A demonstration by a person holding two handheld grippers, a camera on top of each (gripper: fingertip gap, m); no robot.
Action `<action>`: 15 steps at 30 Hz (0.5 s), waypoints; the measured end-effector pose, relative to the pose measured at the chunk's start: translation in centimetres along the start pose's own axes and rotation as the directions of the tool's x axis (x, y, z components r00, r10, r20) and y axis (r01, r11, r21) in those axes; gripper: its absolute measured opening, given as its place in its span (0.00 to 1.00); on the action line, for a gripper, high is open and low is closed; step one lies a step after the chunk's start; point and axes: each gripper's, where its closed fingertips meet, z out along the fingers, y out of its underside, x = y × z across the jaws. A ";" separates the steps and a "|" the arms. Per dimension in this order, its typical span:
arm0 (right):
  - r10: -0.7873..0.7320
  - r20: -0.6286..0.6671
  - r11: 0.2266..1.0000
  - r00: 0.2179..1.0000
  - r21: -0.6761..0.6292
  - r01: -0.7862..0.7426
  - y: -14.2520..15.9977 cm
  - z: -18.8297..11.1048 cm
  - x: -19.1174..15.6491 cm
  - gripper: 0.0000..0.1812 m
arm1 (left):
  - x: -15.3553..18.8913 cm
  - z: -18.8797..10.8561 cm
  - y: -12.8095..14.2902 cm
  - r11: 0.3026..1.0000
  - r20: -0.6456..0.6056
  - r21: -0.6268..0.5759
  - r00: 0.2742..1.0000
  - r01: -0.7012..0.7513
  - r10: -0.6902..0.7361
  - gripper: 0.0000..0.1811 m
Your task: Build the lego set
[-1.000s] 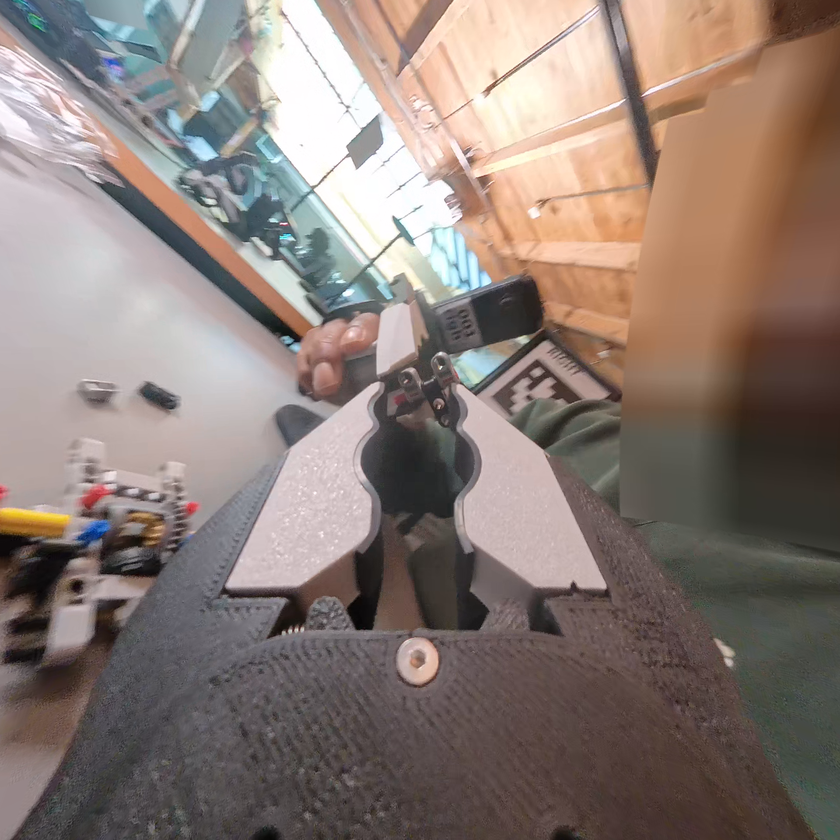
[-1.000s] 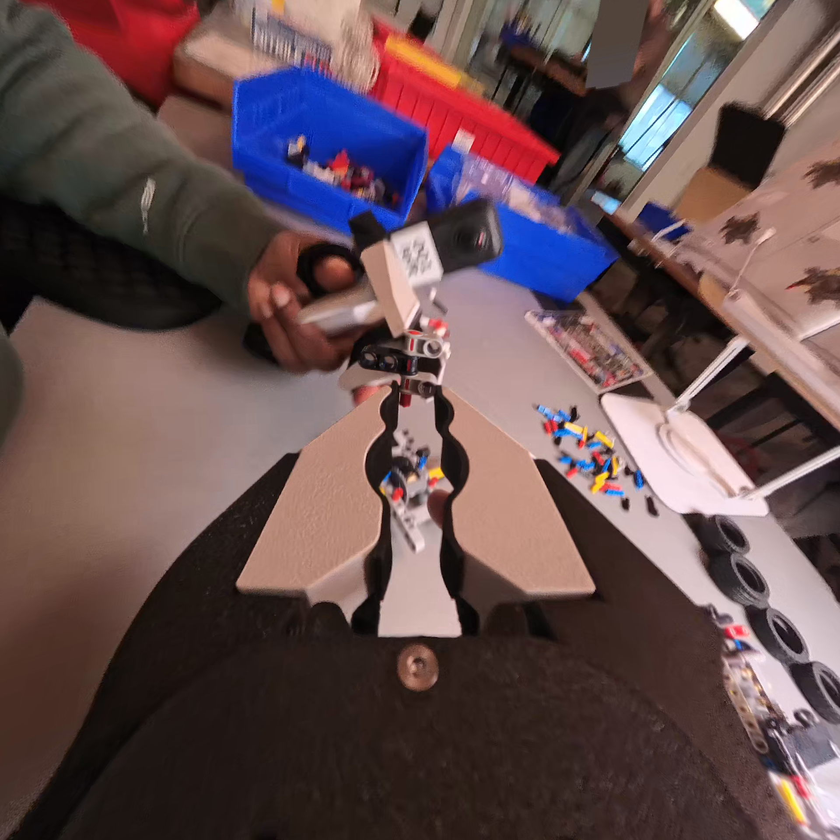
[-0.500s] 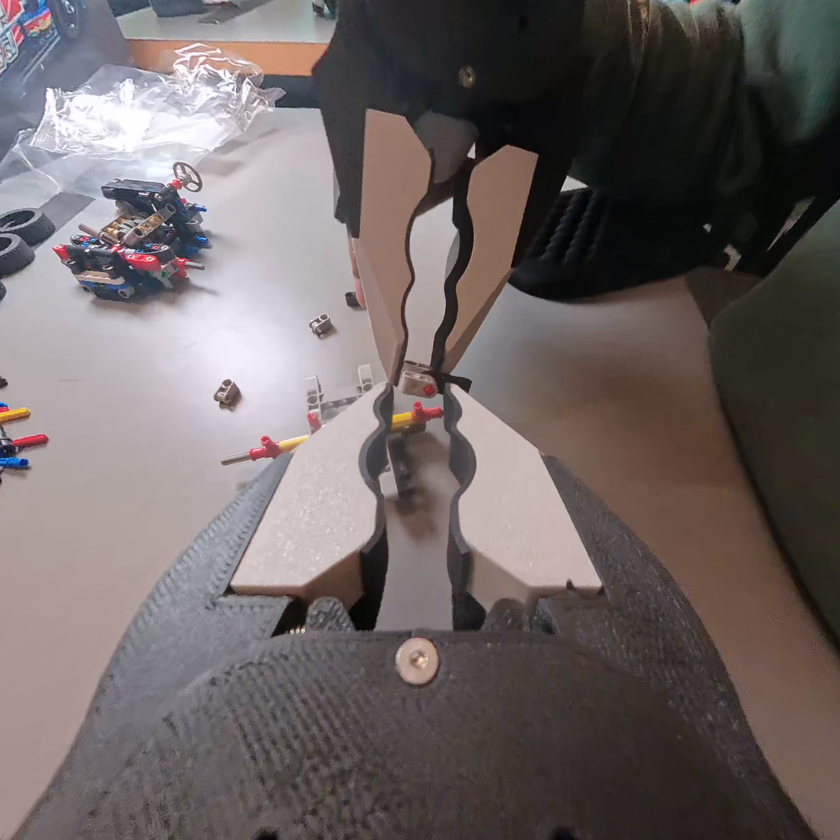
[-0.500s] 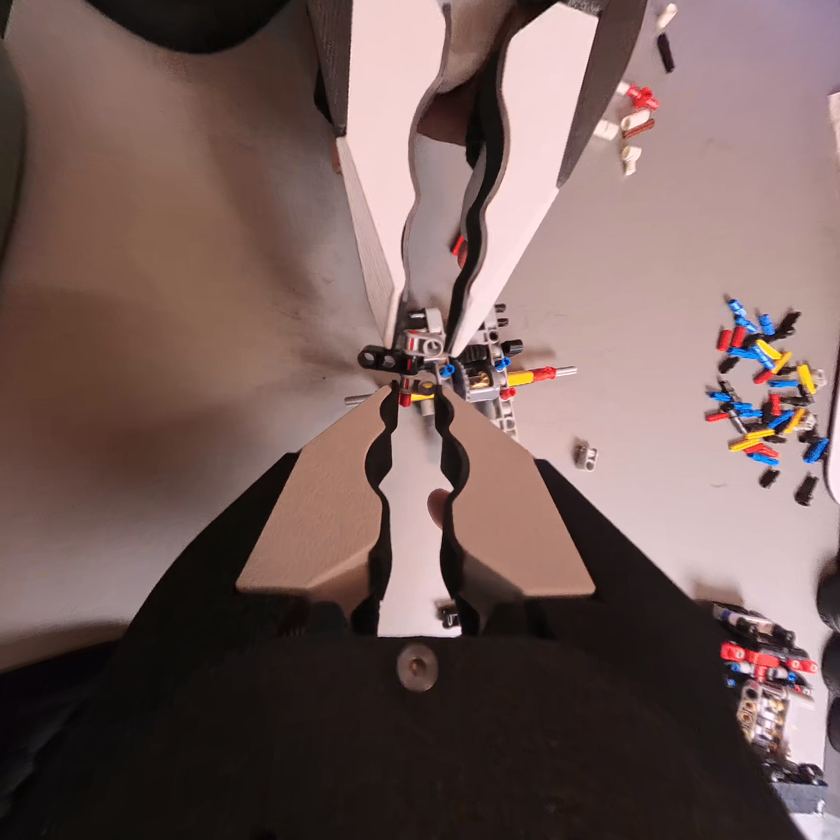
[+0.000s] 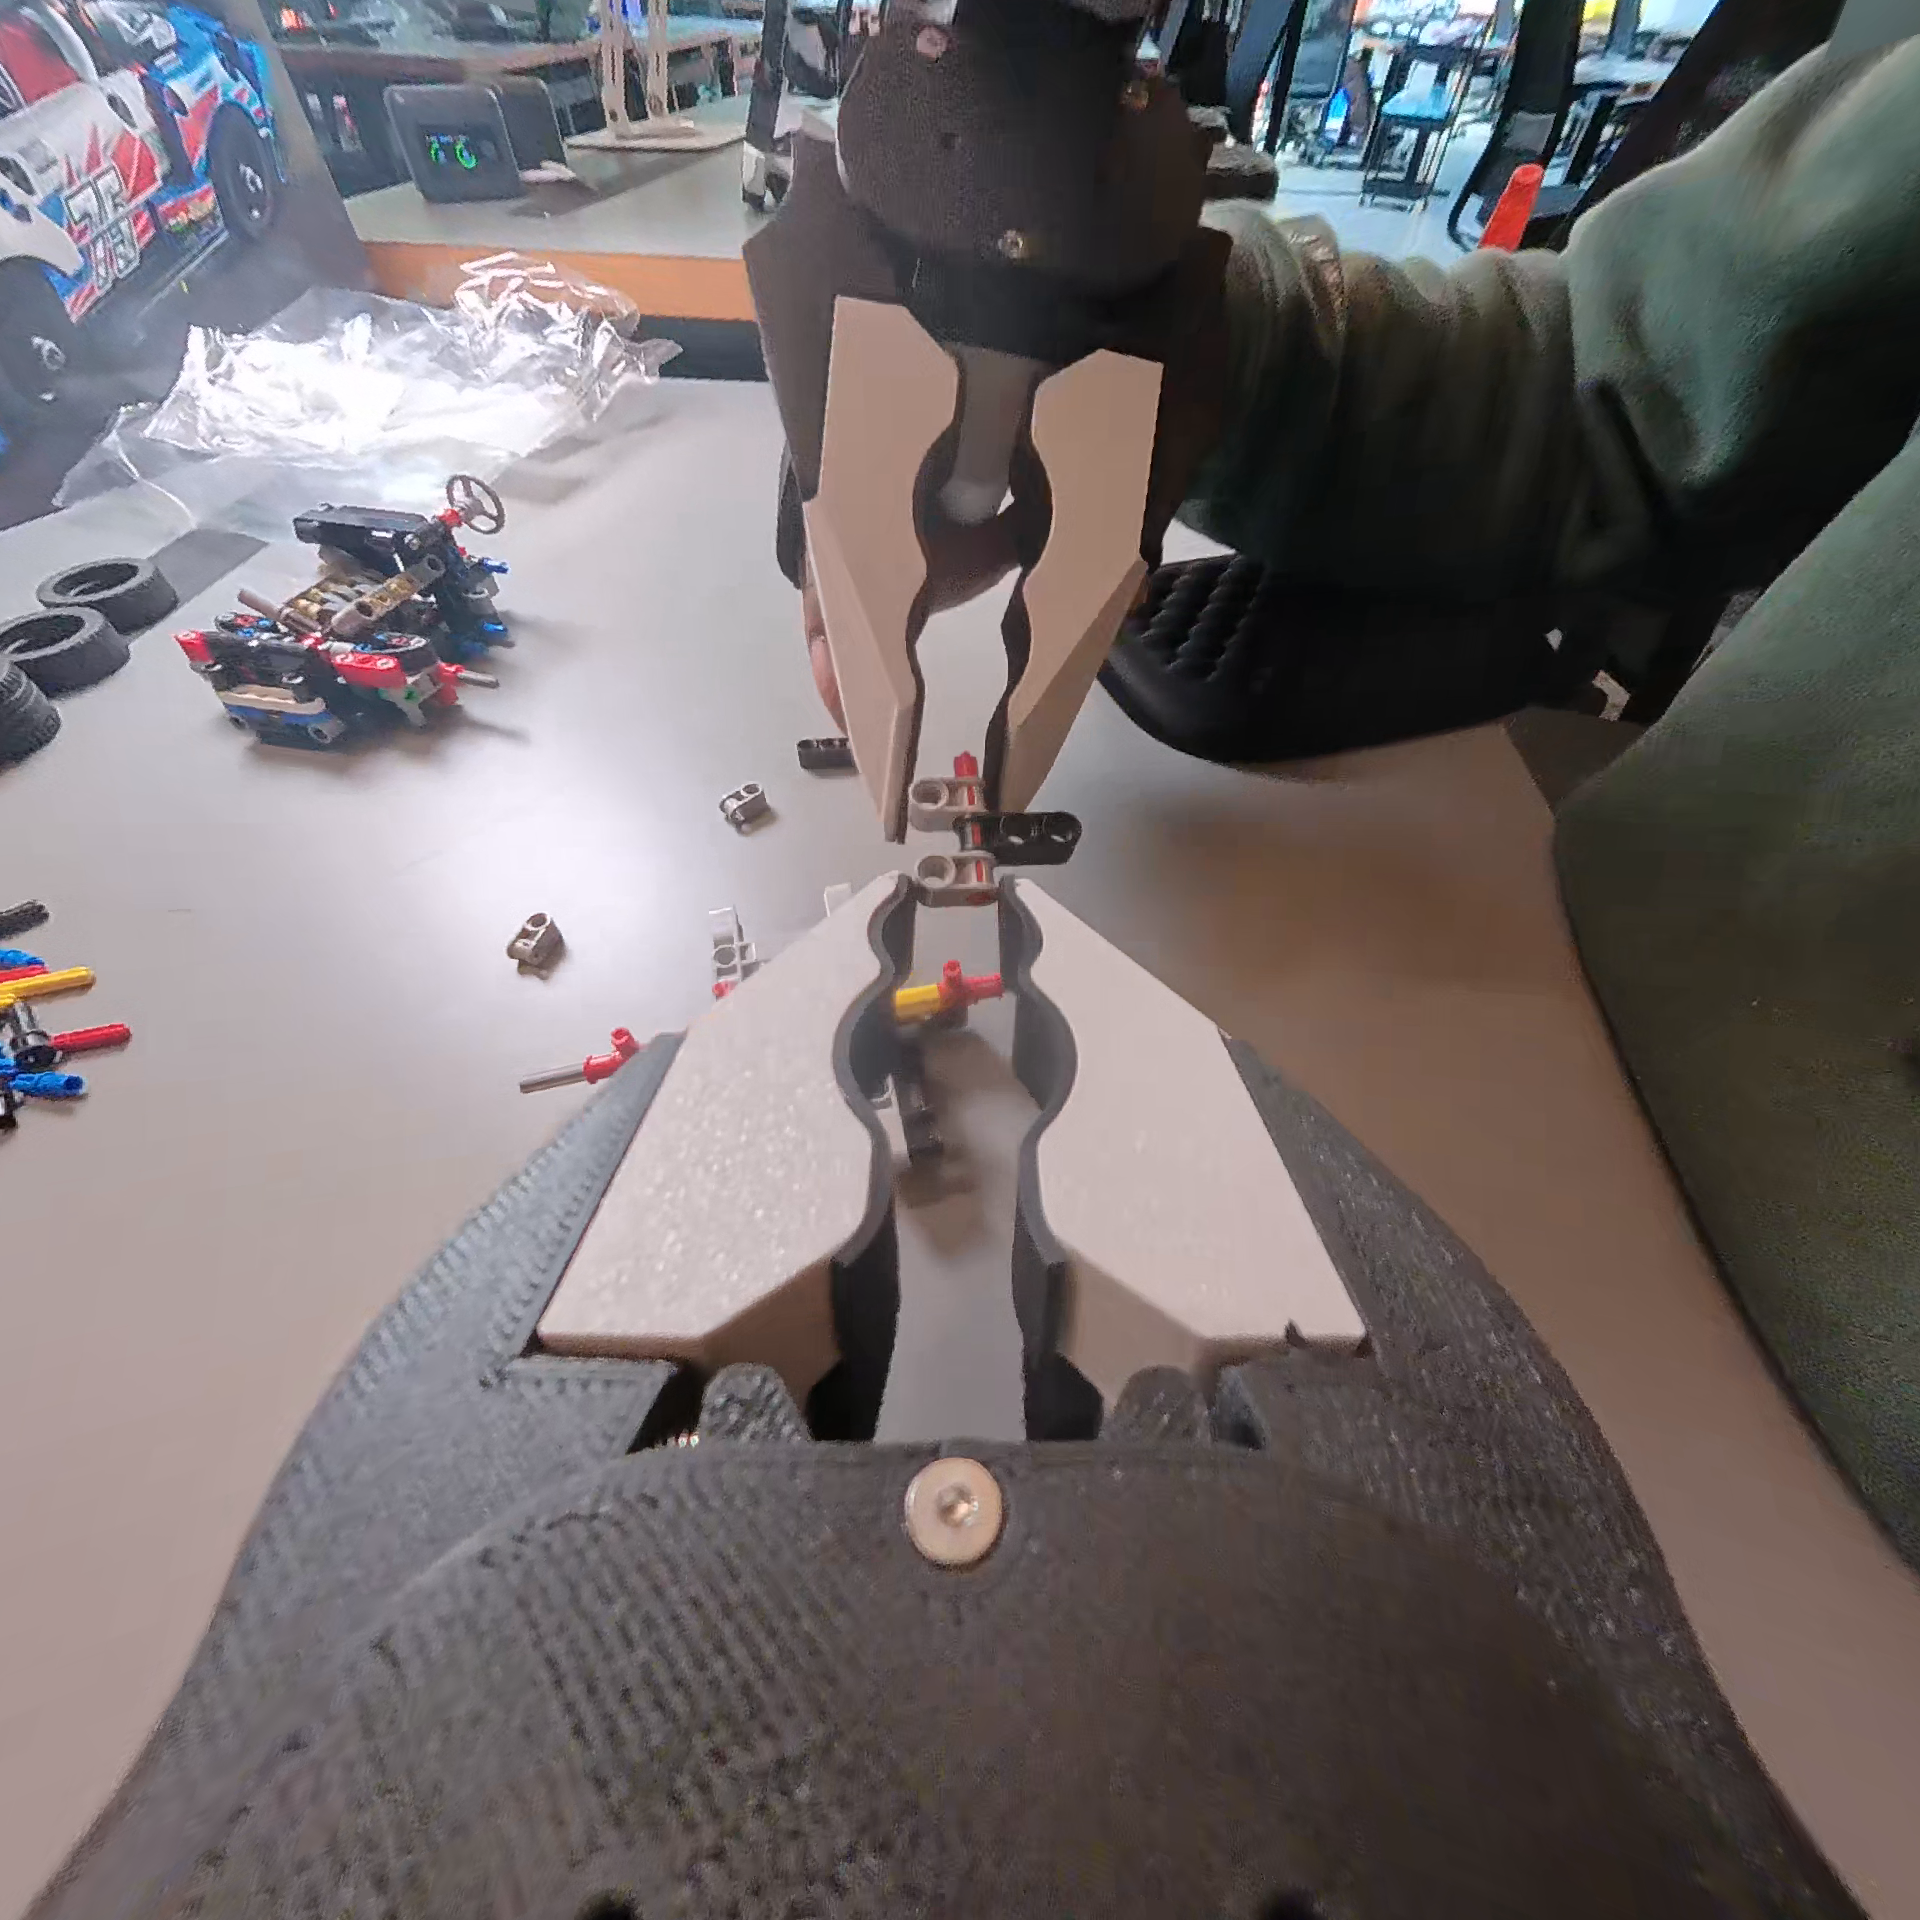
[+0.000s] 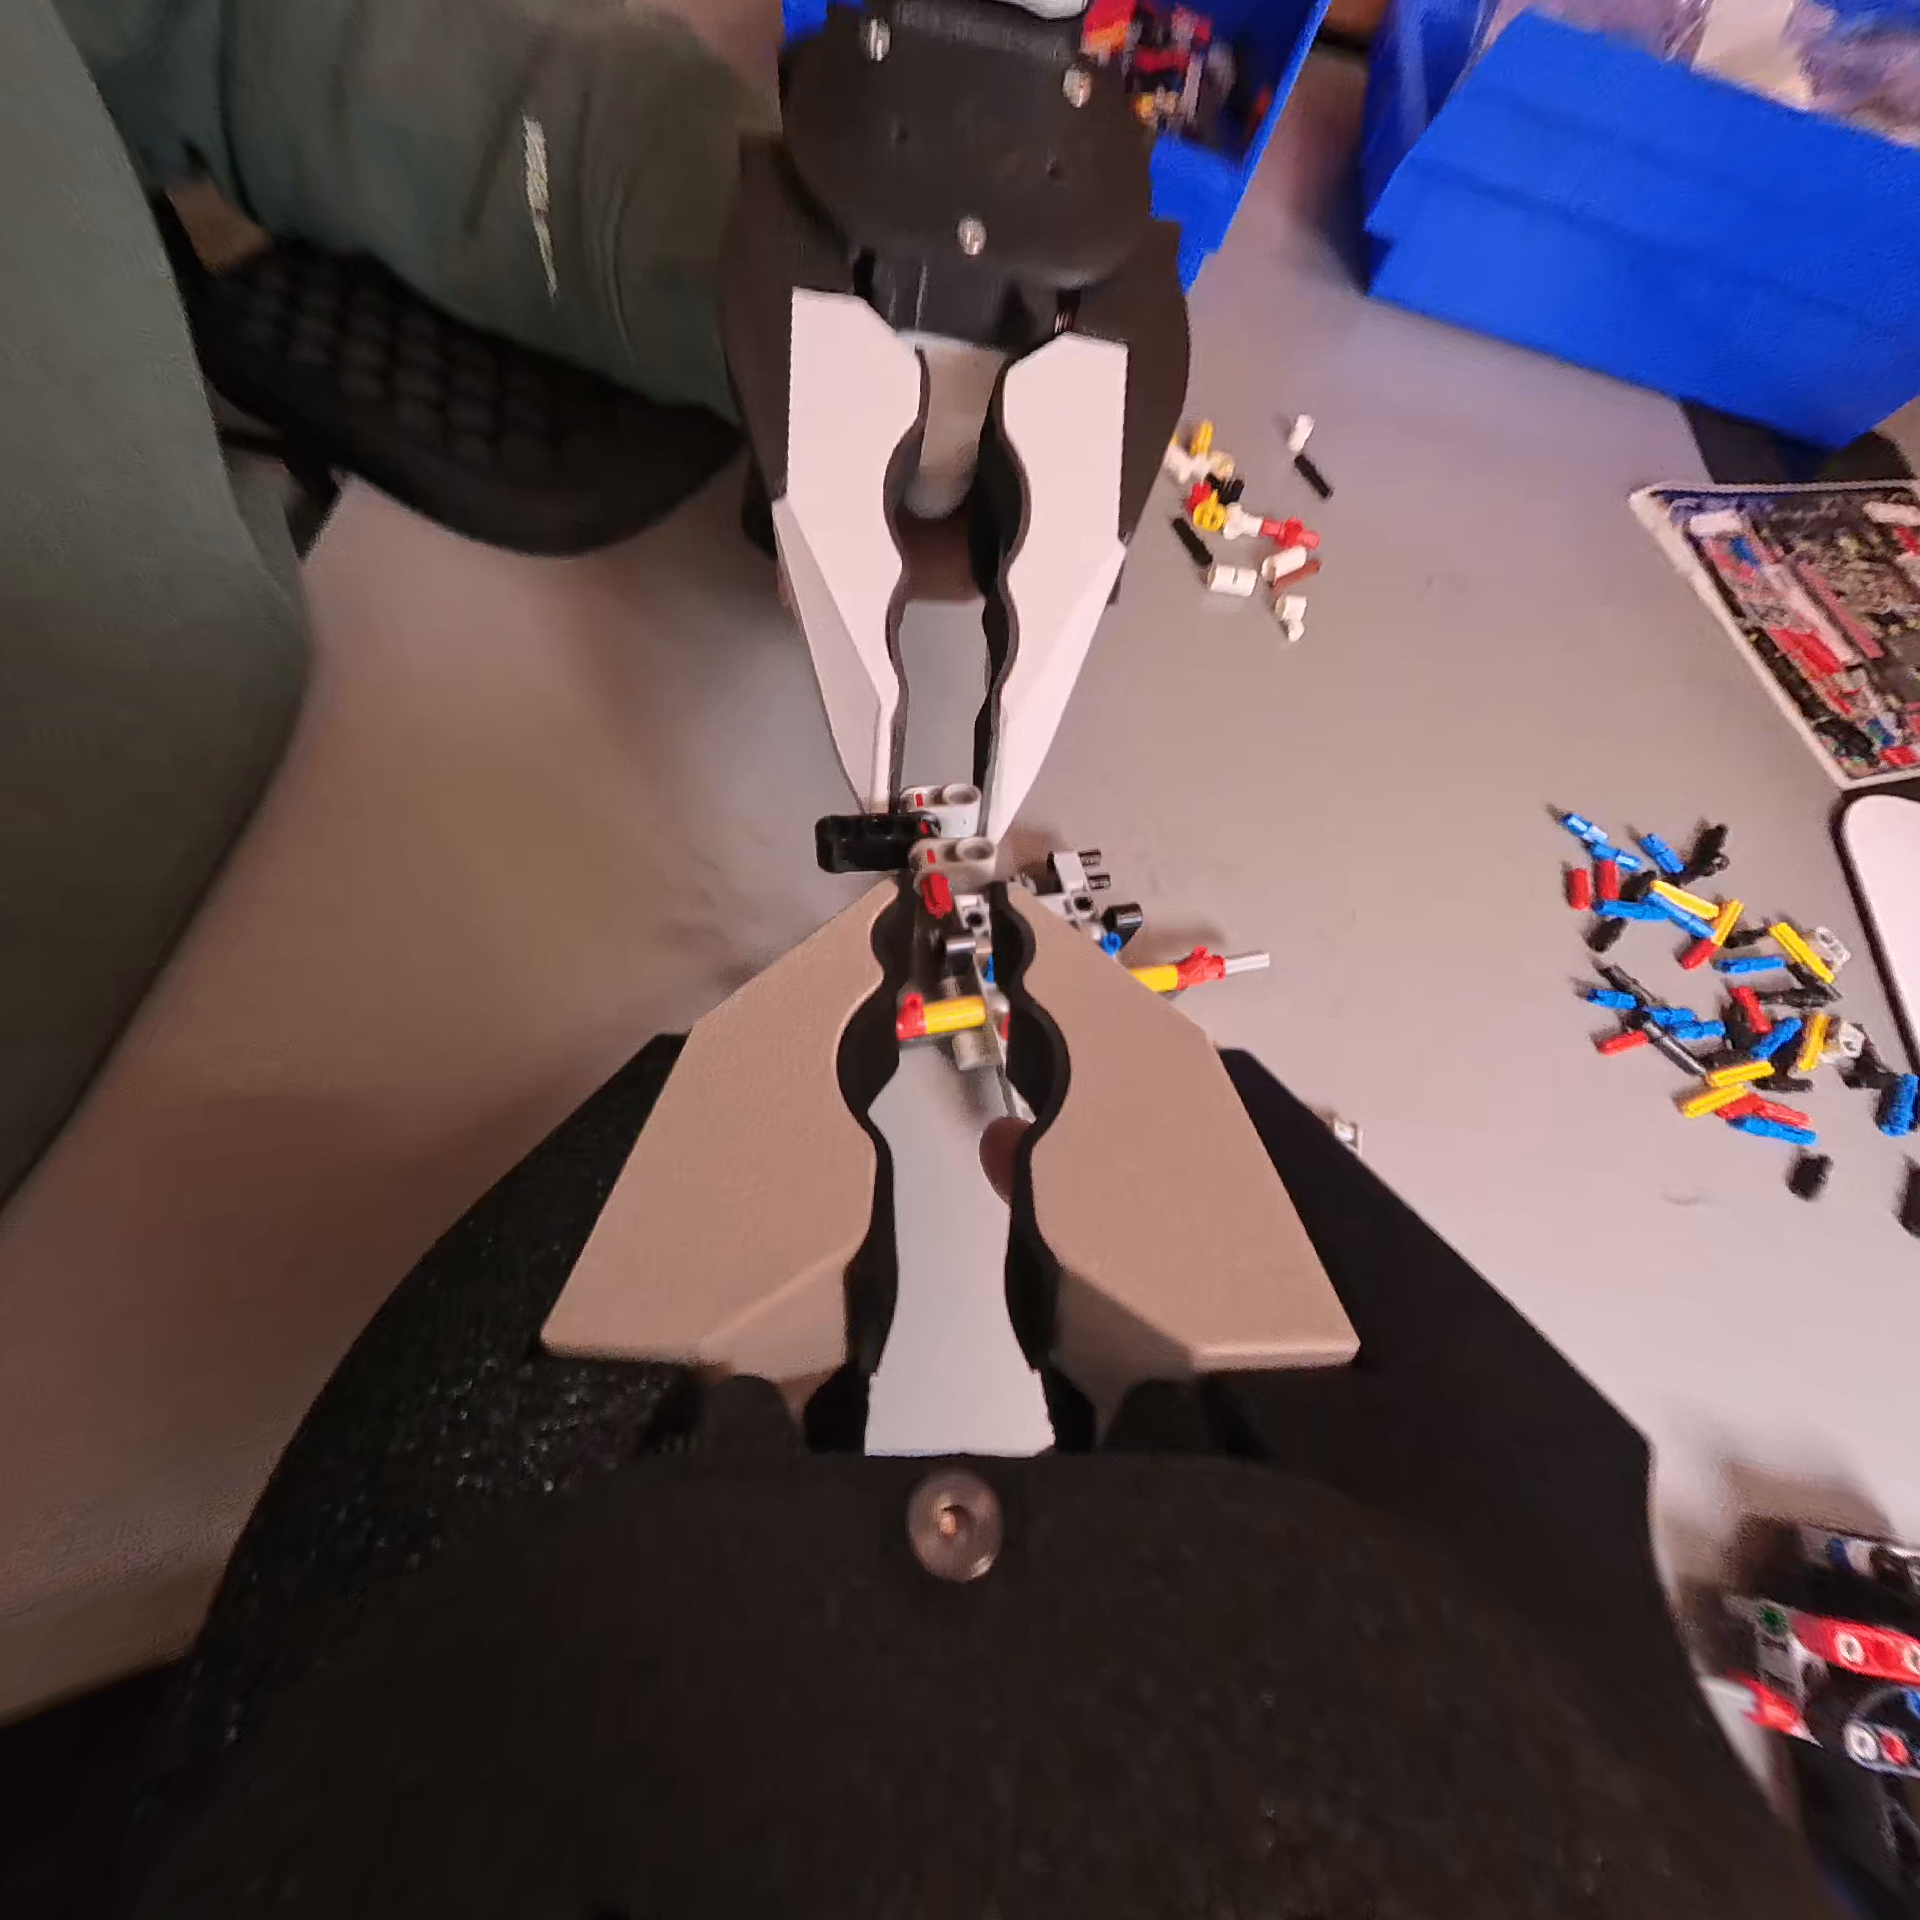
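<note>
Both grippers are meeting tip to tip above the table (image 5: 1351,987), each pinching one end of a small Lego piece. Left gripper (image 5: 956,883) is clamping a grey connector (image 5: 951,871) on a red axle; right gripper (image 6: 951,888) is clamped on the same axle (image 6: 933,891), its fingers (image 5: 888,727) coming in from opposite. Between the tips a black beam (image 5: 1023,828) is sticking out sideways, so the opposed grips probably are serving to press parts together. Directly below, a subassembly (image 6: 1081,904) is lying on the table, likely the next attachment point. Farther off are loose pins (image 6: 1725,987), tyres (image 5: 104,592), a half-built chassis (image 5: 343,623) and blue bins (image 6: 1662,229).
</note>
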 end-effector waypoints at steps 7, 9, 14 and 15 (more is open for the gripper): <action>0.043 0.000 0.993 0.999 0.112 -0.042 -0.5 -0.4 -0.1 0.07 | 0.2 0.1 -0.3 0.999 -0.010 0.035 1.000 0.017 -0.017 0.07; 0.046 -0.003 0.991 0.999 0.126 -0.045 -0.6 -0.4 -0.1 0.07 | 0.2 0.2 -0.2 0.999 -0.010 0.037 1.000 0.017 -0.017 0.07; 0.054 -0.016 0.984 0.998 0.171 -0.050 -0.9 -0.5 0.0 0.06 | 0.3 0.2 -0.4 0.997 -0.020 0.060 0.999 0.039 -0.038 0.07; 0.055 -0.019 0.982 0.998 0.181 -0.051 -1.0 -0.6 0.0 0.06 | 0.3 0.2 -0.4 0.997 -0.021 0.062 0.999 0.040 -0.039 0.07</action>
